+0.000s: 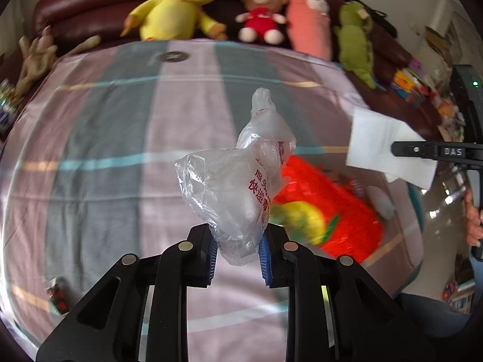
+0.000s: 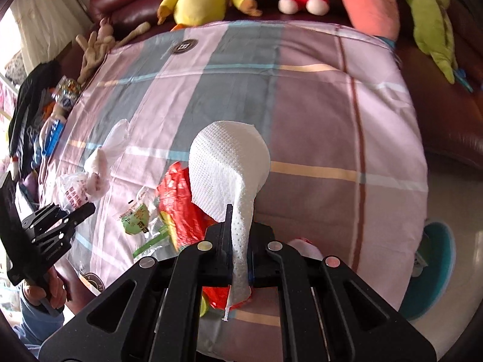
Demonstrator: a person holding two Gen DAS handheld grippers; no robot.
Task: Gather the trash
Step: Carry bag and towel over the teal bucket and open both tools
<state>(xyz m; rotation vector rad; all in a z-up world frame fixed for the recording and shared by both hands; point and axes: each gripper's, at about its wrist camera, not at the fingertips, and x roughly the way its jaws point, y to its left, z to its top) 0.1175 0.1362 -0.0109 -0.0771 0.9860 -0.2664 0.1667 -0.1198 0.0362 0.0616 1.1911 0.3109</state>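
Observation:
My left gripper (image 1: 238,250) is shut on a crumpled clear plastic bag (image 1: 238,181) with red print, held above the striped cloth. It also shows in the right wrist view (image 2: 75,211) with the bag (image 2: 90,175). My right gripper (image 2: 240,241) is shut on a white paper towel (image 2: 229,169), which hangs over its fingers; the towel also shows in the left wrist view (image 1: 383,144), with the gripper (image 1: 398,150) at the far right. A red snack bag (image 1: 329,211) lies on the cloth below both, also in the right wrist view (image 2: 181,205). A clear green-printed wrapper (image 2: 139,214) lies beside it.
The pink and grey striped cloth (image 1: 120,150) covers the table. Plush toys line the dark red sofa behind: yellow duck (image 1: 178,3), bear (image 1: 261,15), pink pillow (image 1: 308,21), green toy (image 1: 356,39). A teal bin (image 2: 434,265) stands on the floor right of the table.

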